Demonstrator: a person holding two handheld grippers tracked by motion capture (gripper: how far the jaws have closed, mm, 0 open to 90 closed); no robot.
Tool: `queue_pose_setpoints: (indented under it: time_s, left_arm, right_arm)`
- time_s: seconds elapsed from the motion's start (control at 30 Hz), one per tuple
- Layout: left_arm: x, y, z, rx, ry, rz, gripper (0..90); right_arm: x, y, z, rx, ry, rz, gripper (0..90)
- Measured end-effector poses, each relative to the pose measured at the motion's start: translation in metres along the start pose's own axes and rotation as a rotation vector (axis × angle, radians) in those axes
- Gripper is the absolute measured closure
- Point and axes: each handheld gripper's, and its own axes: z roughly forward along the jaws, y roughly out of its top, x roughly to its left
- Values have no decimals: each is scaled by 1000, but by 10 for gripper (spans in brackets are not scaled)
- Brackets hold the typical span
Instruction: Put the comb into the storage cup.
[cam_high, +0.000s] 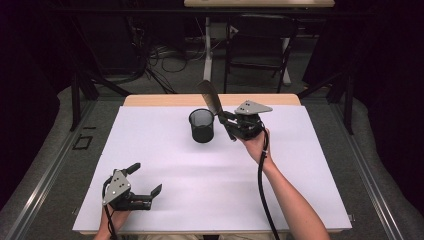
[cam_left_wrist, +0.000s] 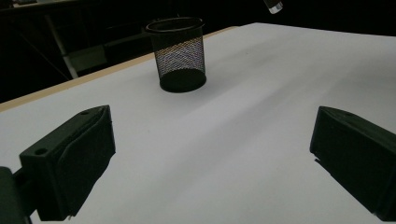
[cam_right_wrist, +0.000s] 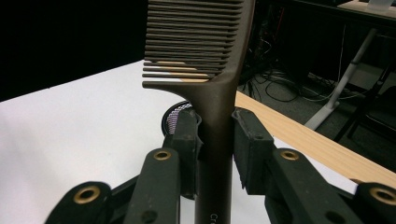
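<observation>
1. While the right tool (cam_high: 223, 119) is clamped on the dark brown plastic comb (cam_right_wrist: 205, 56), held teeth-up just right of the black wire-mesh cup (cam_high: 201, 125) near the tabletop's (cam_high: 165, 170) far edge, a tilted drop could clip the rim and tip it.
2. Left tool (cam_high: 147, 179) sits spread apart and empty at the near left corner.
3. Count: one comb, one cup.

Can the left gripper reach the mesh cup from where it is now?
Probably yes: the left gripper is open, and only bare table lies between it and the cup.
</observation>
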Motion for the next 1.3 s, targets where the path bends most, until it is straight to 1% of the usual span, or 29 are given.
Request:
queue_pose_setpoints:
  time_s: [0.33, 0.8, 1.0, 1.3]
  left_arm:
    - [-1, 0, 0, 0, 5, 1, 1]
    - [-1, 0, 1, -3, -3, 0, 1]
    - [-1, 0, 2, -2, -5, 3, 1]
    - [1, 0, 1, -5, 1, -9, 1]
  right_arm:
    - [0, 4, 4, -10, 5, 0, 726]
    - [2, 8, 12, -10, 7, -1, 726]
    - [2, 11, 14, -20, 9, -1, 725]
    - [3, 14, 23, -17, 20, -7, 726]
